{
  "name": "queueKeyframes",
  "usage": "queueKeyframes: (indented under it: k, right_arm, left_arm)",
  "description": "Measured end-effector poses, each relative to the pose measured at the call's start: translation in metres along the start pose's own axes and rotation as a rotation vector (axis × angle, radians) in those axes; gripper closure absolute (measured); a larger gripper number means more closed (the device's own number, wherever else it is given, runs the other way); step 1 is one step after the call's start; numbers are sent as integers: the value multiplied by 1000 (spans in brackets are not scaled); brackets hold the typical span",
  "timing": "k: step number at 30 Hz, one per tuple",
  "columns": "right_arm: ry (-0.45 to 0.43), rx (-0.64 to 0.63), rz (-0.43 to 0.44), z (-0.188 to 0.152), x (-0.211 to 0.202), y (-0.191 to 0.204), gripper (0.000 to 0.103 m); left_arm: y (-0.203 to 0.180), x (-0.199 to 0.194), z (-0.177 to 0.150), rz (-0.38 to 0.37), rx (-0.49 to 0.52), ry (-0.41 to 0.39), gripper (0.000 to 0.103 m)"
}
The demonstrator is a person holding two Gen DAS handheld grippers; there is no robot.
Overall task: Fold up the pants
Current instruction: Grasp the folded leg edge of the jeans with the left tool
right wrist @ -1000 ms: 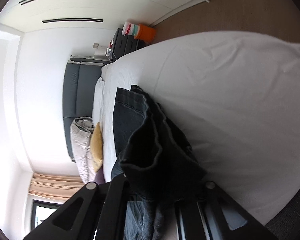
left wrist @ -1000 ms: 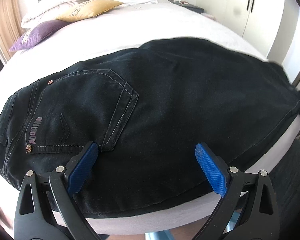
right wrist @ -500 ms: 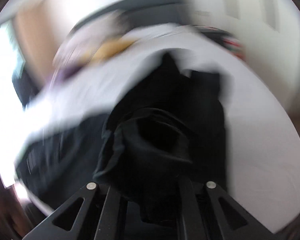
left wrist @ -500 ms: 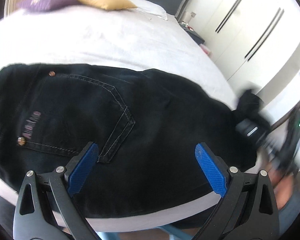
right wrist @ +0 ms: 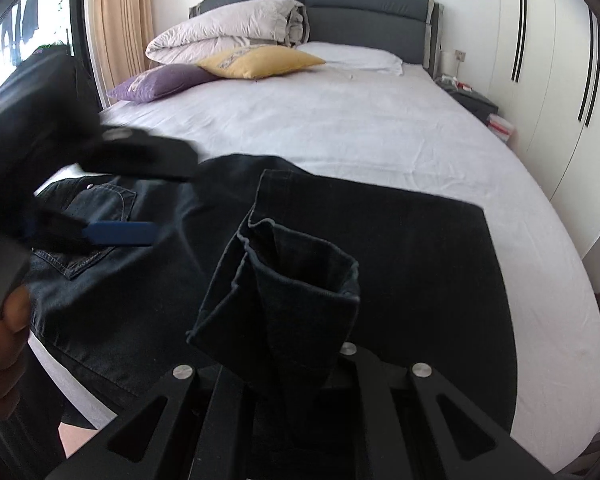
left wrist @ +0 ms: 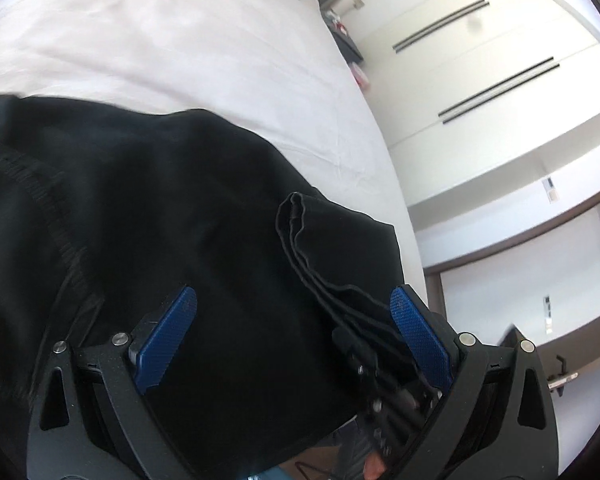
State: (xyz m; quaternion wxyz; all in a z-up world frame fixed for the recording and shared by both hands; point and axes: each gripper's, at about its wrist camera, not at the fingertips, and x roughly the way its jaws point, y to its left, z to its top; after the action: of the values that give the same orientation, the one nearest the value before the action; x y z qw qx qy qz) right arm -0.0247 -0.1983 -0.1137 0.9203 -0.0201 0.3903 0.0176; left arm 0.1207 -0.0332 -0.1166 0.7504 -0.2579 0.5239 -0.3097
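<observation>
Clamping pants (right wrist: 284, 300), right claw (right wrist: 300, 364) seemingly.

- The pants (right wrist: 400, 248) lie across the near part of the bed (right wrist: 340, 128).
- The right gripper (right wrist: 300, 364) is at the near edge, with the pant cuffs (right wrist: 296, 280) bunched between its fingers.
- The left gripper (right wrist: 116, 200) is over the left part of the pants.
- The pillows (right wrist: 236, 52) sit at the far end, toward the left.
- The wardrobe (right wrist: 560, 60) stands to the right of the bed.
</observation>
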Motion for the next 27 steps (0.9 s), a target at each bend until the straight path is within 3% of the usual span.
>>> queueKeyframes:
  k: [5,11,12,13,15,18,21,27]
  right_arm:
    - [-50,-1,-7,1,-10,-3,98]
    - [-67,-47,-22,0,-14,6,97]
    - [-67,-53,-26,0,-14,7,97]
    - [-69,-57,-29,0,-15,8,97]
    - [-70,-62,-30,0,-16,10,97]
    - [-75,-78,-32,2,-18,16,97]
    - [-89,-116,-16,7,-22,31,97]
    - [-123,-217,42,17,-26,76,97]
  left_arm:
    - [-9,26,22,-51,-51,80,4]
    - [-30,55,27,-61,-17,155,6]
    - [-31,58,29,-64,-14,160,19]
    - [-33,62,29,-68,-12,172,50]
    - [-30,67,31,-60,-11,195,81]
    - [-27,59,30,-55,19,189,95]
    - [-17,39,30,-56,28,165,95]
    - [2,-3,32,14,81,100,95]
